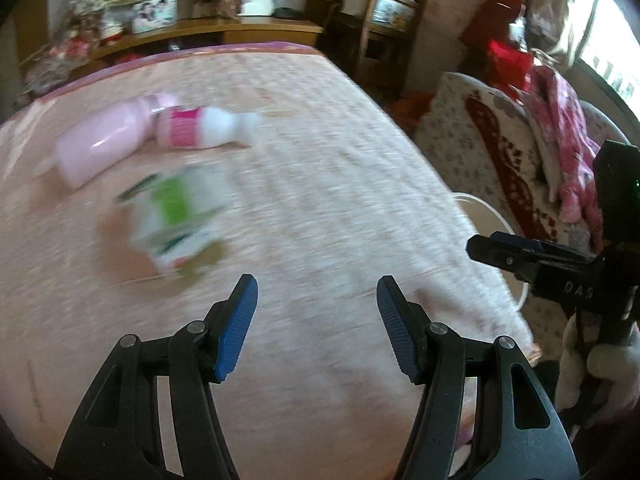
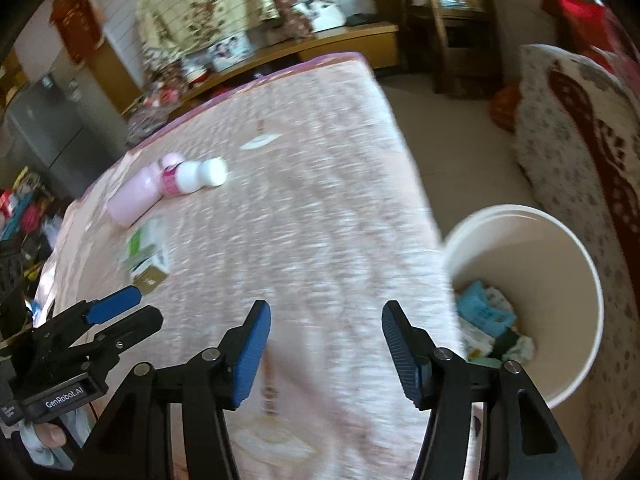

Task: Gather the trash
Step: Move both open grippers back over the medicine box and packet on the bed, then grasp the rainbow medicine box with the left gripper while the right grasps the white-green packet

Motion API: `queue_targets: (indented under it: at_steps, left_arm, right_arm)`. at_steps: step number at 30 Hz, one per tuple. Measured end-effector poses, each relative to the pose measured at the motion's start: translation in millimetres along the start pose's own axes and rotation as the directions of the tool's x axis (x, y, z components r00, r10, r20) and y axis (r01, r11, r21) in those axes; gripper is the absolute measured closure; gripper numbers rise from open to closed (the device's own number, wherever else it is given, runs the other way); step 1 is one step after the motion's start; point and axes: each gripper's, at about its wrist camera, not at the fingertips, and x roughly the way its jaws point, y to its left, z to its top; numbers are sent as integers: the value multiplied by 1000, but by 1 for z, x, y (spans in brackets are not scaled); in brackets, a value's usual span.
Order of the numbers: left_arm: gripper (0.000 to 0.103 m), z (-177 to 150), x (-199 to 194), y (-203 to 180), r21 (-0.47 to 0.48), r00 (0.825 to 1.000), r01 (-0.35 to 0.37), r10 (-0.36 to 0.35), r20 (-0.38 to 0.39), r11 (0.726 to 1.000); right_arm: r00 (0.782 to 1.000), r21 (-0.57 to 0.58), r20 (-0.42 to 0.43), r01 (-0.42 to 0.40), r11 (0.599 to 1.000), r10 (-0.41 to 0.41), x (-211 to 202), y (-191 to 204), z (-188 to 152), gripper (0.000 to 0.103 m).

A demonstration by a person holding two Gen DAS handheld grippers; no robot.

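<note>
Over the bed [image 1: 320, 168], left wrist view: left gripper [image 1: 317, 292] fingers [image 1: 236, 328] spread apart, nothing between them, only pink quilted bedspread under. Far left on the bed lie a pink bottle [image 1: 100, 140] and a white bottle with pink label [image 1: 204, 128], both on their sides, necks touching or nearly. Nearer, a green-and-white carton [image 1: 176, 220], blurred, lying just ahead-left of the fingers. Right gripper [image 1: 532, 260] enters from the right edge, beside the bed's right side; white bin rim [image 1: 492, 208] just behind it.

Right wrist view: right gripper [image 2: 326, 312] fingers [image 2: 252, 356] also apart and empty, above the bed's near right part. White bin [image 2: 560, 280] stands on the floor, just right of the bed, holding blue and patterned wrappers [image 2: 484, 312]. Bottles and carton sit far left on the bed. Left gripper at lower left, held in a hand [image 2: 52, 436].
</note>
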Motion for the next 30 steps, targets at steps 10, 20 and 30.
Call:
queue_targets:
  at_steps: [10,20,30]
  left_arm:
    - [42,-5,-21,101,-158,991,-130,134,17,979]
    - [42,34,18,136,-250,977,-202,212,14,947]
    - [43,46,44,76,-73,985,-174,172,-28,982]
  right_arm:
    - [993,-89,-78,-96,991,89,54,81,8,41]
    - [994,-97,-85,-83,992,75,56,82,7,41]
    - [997,-27,-55,-54,998,52,40,40,6,40]
